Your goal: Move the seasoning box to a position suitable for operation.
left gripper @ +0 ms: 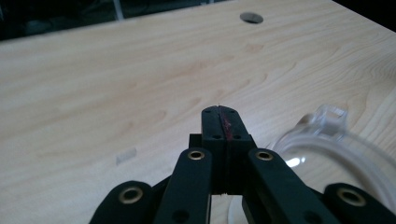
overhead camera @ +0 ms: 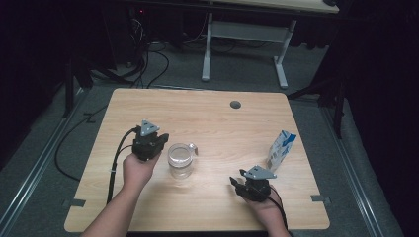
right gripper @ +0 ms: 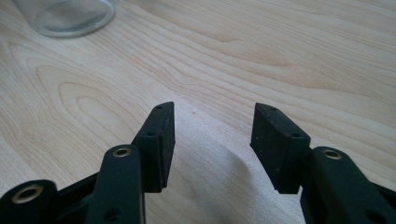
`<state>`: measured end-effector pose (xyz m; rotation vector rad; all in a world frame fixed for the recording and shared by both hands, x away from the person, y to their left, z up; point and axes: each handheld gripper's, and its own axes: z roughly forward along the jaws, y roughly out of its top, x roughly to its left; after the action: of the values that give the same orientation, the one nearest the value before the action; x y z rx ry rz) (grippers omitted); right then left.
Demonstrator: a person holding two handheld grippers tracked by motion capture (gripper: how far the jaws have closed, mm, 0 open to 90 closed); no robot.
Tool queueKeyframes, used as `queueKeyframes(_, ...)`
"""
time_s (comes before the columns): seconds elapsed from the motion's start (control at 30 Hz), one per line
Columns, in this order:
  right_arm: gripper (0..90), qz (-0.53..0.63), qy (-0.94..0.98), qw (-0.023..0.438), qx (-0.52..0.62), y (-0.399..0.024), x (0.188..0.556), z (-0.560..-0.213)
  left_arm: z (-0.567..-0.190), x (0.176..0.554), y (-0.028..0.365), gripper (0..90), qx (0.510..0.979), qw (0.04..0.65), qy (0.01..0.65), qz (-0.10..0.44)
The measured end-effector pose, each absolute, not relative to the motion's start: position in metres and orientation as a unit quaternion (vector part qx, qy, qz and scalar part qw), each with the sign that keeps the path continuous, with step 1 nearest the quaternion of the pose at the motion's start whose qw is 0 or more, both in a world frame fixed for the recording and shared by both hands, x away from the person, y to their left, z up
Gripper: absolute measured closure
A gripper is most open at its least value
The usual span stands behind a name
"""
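The room is dark around a single light wooden surface, with a second desk frame standing on the grey floor beyond it and cables trailing at the far left. One round cable hole sits near the far edge of the surface.

Items counted: one clear glass jar, one blue-and-white carton, two hand-held tools.

The jar stands upright and open-mouthed near the middle of the surface, a small clear tab on its rim pointing toward the right. The carton stands upright well to the right of the jar, near the right edge, untouched.

The left tool sits just beside the jar on its left side. Its jaws are clenched fully together with nothing between them, as the left gripper view shows plainly; the jar rim lies to the right of the closed tips, apart from them. In my judgement this hand is being brought alongside to steady or take the jar.

The right tool rests low near the front right of the surface, between jar and carton but touching neither. Its jaws stand released and wide, with bare wood between the pads. It appears parked in readiness, and the carton is the likelier object for it.

No grasp is established on either item at this moment.
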<state>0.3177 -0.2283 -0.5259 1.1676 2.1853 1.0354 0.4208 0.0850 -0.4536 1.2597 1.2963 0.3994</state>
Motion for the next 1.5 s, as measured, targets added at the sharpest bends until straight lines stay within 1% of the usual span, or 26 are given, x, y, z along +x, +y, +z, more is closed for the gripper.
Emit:
queueKeyframes(0.03, 49.8, 0.376, 0.793, 0.226, 0.424, -0.228, 0.318, -0.526, -0.454, 0.421, 0.085, 90.0, 0.544, 0.601, 0.559, 0.172)
queueKeyframes(0.17, 50.0, 0.376, 0.793, 0.226, 0.423, -0.227, 0.317, -0.526, -0.481, 0.415, 0.087, 90.0, 0.548, 0.595, 0.564, 0.162)
queueKeyframes(0.27, 51.4, 0.378, 0.790, 0.230, 0.424, -0.227, 0.316, -0.526, -0.485, 0.410, 0.086, 90.0, 0.551, 0.598, 0.561, 0.158)
queueKeyframes(0.3, 52.9, 0.375, 0.789, 0.236, 0.426, -0.227, 0.315, -0.526, -0.486, 0.408, 0.085, 90.0, 0.551, 0.599, 0.560, 0.157)
queueKeyframes(0.33, 57.4, 0.376, 0.791, 0.238, 0.419, -0.227, 0.314, -0.526, -0.487, 0.403, 0.084, 90.0, 0.549, 0.604, 0.555, 0.160)
queueKeyframes(0.43, 60.0, 0.378, 0.793, 0.242, 0.413, -0.226, 0.313, -0.526, -0.487, 0.401, 0.085, 90.0, 0.546, 0.608, 0.554, 0.161)
queueKeyframes(0.53, 64.8, 0.379, 0.789, 0.241, 0.418, -0.226, 0.313, -0.525, -0.488, 0.395, 0.087, 90.0, 0.541, 0.613, 0.554, 0.160)
queueKeyframes(0.57, 64.8, 0.379, 0.789, 0.241, 0.418, -0.226, 0.313, -0.525, -0.488, 0.395, 0.087, 90.0, 0.541, 0.613, 0.554, 0.160)
queueKeyframes(0.6, 64.7, 0.380, 0.788, 0.240, 0.420, -0.227, 0.313, -0.525, -0.488, 0.391, 0.085, 90.0, 0.524, 0.624, 0.559, 0.154)
queueKeyframes(0.63, 64.7, 0.380, 0.788, 0.240, 0.420, -0.227, 0.313, -0.525, -0.488, 0.391, 0.085, 90.0, 0.524, 0.624, 0.559, 0.154)
queueKeyframes(0.67, 64.7, 0.381, 0.788, 0.240, 0.421, -0.227, 0.313, -0.525, -0.488, 0.389, 0.083, 90.0, 0.514, 0.631, 0.561, 0.154)
queueKeyframes(0.77, 64.7, 0.378, 0.789, 0.244, 0.417, -0.226, 0.313, -0.526, -0.487, 0.382, 0.081, 90.0, 0.508, 0.636, 0.562, 0.149)
queueKeyframes(0.9, 64.7, 0.379, 0.791, 0.247, 0.411, -0.224, 0.313, -0.526, -0.488, 0.368, 0.078, 90.0, 0.515, 0.638, 0.554, 0.145)
queueKeyframes(0.93, 64.5, 0.379, 0.791, 0.246, 0.413, -0.224, 0.313, -0.526, -0.488, 0.362, 0.077, 90.0, 0.525, 0.636, 0.546, 0.144)
queueKeyframes(1.03, 64.1, 0.379, 0.791, 0.247, 0.413, -0.224, 0.313, -0.526, -0.489, 0.354, 0.075, 90.0, 0.535, 0.635, 0.539, 0.141)
queueKeyframes(1.07, 64.1, 0.379, 0.792, 0.247, 0.411, -0.223, 0.313, -0.526, -0.489, 0.346, 0.073, 90.0, 0.556, 0.630, 0.525, 0.135)
queueKeyframes(1.27, 63.2, 0.379, 0.791, 0.245, 0.413, -0.222, 0.313, -0.526, -0.489, 0.330, 0.059, 90.0, 0.568, 0.635, 0.510, 0.119)
queueKeyframes(1.5, 63.2, 0.378, 0.790, 0.245, 0.416, -0.223, 0.312, -0.526, -0.489, 0.321, 0.048, 90.0, 0.575, 0.638, 0.502, 0.102)
